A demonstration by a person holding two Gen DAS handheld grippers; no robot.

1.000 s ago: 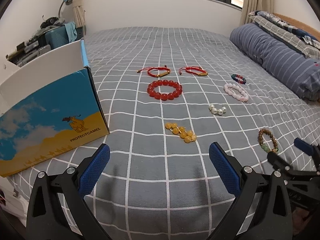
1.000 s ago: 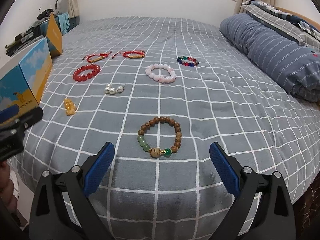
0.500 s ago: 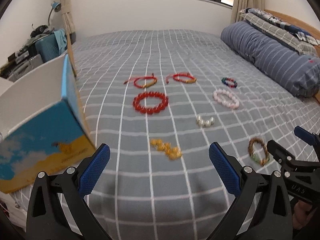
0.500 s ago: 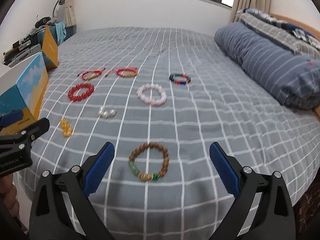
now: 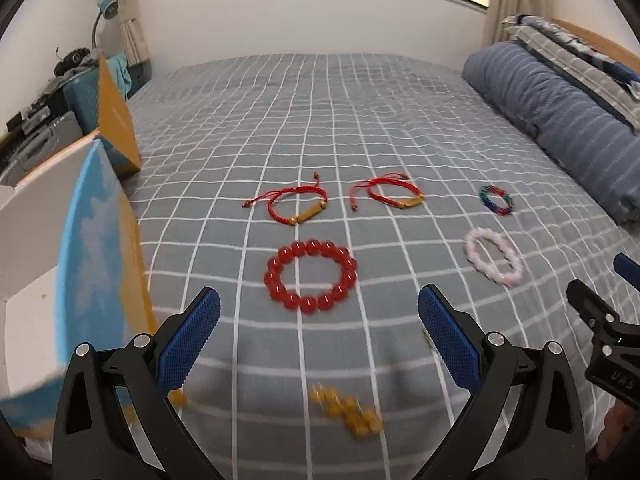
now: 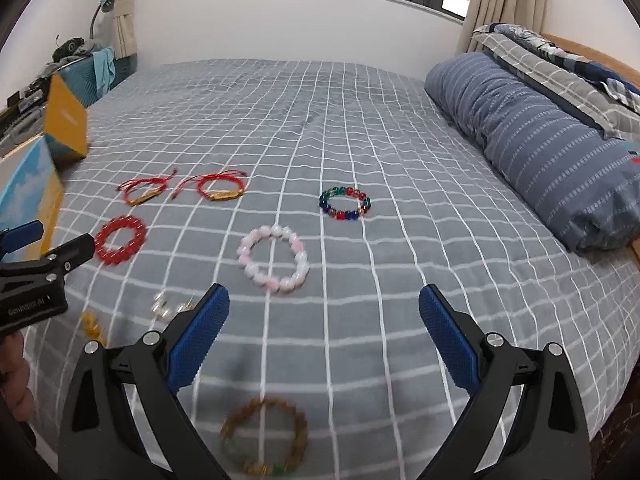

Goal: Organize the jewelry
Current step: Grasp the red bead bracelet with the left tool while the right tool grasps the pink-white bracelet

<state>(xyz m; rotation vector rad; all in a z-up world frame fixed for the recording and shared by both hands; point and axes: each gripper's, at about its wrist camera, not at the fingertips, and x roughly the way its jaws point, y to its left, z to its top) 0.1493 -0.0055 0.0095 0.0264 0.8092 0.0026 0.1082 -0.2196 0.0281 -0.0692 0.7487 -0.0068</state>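
Note:
Bracelets lie spread on the grey checked bed. My left gripper (image 5: 318, 334) is open and empty, just short of the red bead bracelet (image 5: 310, 276), with the yellow bead piece (image 5: 348, 410) below it. Two red cord bracelets (image 5: 298, 206) lie beyond. My right gripper (image 6: 324, 332) is open and empty above the bed. The pink bead bracelet (image 6: 274, 258) lies just past it, and the brown wooden bracelet (image 6: 266, 436) lies under it. The multicolour bracelet (image 6: 345, 203) lies farther off. Pearl pieces (image 6: 168, 308) lie left of the right gripper.
An open blue and yellow cardboard box (image 5: 88, 264) stands at the bed's left edge, close to my left gripper. A rolled striped duvet (image 6: 540, 136) lies along the right side. A cluttered desk (image 5: 36, 120) stands past the box. The bed's front edge is beneath both grippers.
Both grippers have moved forward over the bed. The red bead bracelet and the pink bracelet are now close ahead. The yellow beads and the wooden bracelet have slid under the grippers. Both stay open.

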